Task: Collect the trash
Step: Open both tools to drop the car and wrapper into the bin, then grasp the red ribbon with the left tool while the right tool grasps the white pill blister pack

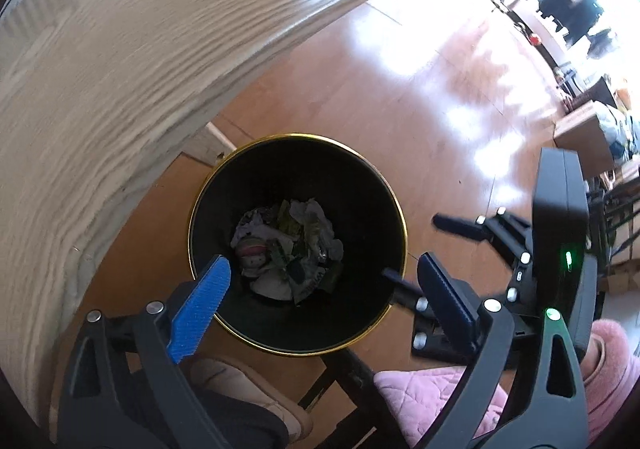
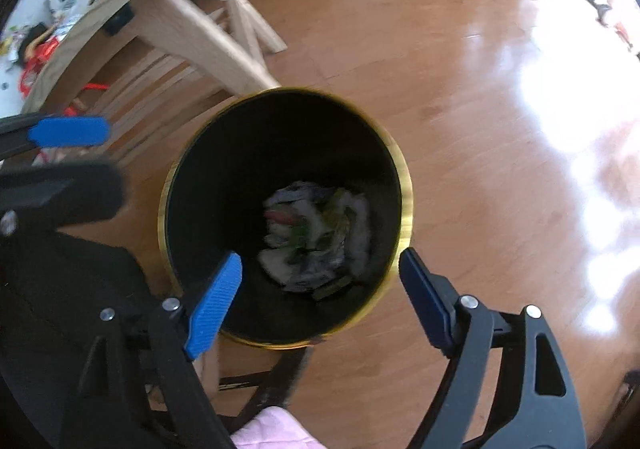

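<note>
Both wrist cameras look steeply down from close above the bin [image 1: 298,245], sharing its trash-filled inside [image 2: 316,233]; the left view also catches the right gripper [image 1: 424,245].

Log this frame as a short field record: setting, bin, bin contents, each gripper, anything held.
setting: wooden floor beside a light wood table
bin: black waste bin with a gold rim, standing upright on the floor
bin contents: crumpled paper and wrappers at the bottom; the bin is far from full
left gripper: open, blue fingers spread above the bin mouth, nothing between them
right gripper: open, over the same bin, nothing between its fingers
held items: none
other: pink quilted fabric at the lower edge
</note>
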`<state>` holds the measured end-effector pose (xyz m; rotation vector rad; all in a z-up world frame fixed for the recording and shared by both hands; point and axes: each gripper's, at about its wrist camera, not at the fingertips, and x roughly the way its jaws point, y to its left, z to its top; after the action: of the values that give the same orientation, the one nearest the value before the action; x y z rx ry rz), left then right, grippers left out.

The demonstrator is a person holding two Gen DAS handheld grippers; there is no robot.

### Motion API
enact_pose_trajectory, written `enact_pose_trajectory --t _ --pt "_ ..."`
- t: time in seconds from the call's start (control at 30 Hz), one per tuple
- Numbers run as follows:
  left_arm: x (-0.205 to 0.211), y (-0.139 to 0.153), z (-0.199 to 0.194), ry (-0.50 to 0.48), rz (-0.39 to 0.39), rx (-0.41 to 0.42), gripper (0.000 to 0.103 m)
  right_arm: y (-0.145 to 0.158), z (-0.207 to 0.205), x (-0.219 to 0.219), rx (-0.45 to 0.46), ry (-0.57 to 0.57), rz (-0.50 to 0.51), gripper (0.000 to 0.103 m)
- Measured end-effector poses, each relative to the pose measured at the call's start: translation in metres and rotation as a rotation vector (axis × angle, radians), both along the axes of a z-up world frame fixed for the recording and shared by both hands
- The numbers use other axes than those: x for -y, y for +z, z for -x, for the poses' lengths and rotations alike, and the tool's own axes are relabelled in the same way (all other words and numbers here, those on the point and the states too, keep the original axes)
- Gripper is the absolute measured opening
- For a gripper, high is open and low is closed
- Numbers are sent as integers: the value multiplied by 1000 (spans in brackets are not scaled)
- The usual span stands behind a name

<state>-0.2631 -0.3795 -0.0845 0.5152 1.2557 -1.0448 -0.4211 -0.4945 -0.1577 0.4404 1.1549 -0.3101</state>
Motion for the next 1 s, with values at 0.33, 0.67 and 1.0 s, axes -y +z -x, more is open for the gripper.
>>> enact_pose_trajectory --t 0.33,0.67,1.0 --pt "-46 135 -31 28 233 155 91 109 0 34 234 -147 157 91" --pt "-253 144 -192 479 58 302 92 172 -150 -57 355 162 118 94" --pt "-332 126 -309 671 -48 261 92 215 -347 -181 355 501 136 95"
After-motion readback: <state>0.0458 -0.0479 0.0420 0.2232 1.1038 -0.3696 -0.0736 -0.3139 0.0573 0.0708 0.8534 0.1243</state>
